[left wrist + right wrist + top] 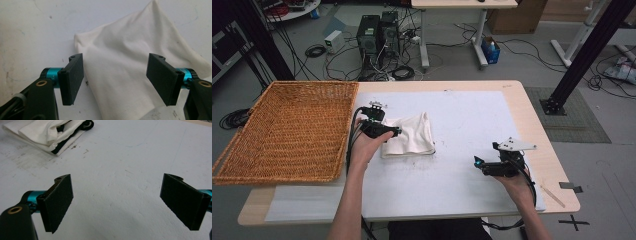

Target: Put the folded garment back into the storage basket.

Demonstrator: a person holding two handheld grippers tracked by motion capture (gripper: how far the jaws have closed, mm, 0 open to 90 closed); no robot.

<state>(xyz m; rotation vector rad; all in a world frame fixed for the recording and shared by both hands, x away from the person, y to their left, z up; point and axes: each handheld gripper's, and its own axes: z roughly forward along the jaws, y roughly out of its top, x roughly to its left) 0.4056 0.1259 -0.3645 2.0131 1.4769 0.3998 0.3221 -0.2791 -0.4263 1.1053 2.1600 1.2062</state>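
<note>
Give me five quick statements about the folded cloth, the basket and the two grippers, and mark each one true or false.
1. The white cloth lies folded on the white mat. True.
2. The cloth sits inside the wicker basket. False: it lies on the mat to the right of the basket, which has nothing in it.
3. The left gripper has its jaws open, with the cloth under the gap between them. True.
4. The right gripper is shut on a corner of the cloth. False: its jaws are open over bare mat, and the cloth lies farther off.
5. The basket rests at the left end of the table. True.
</note>
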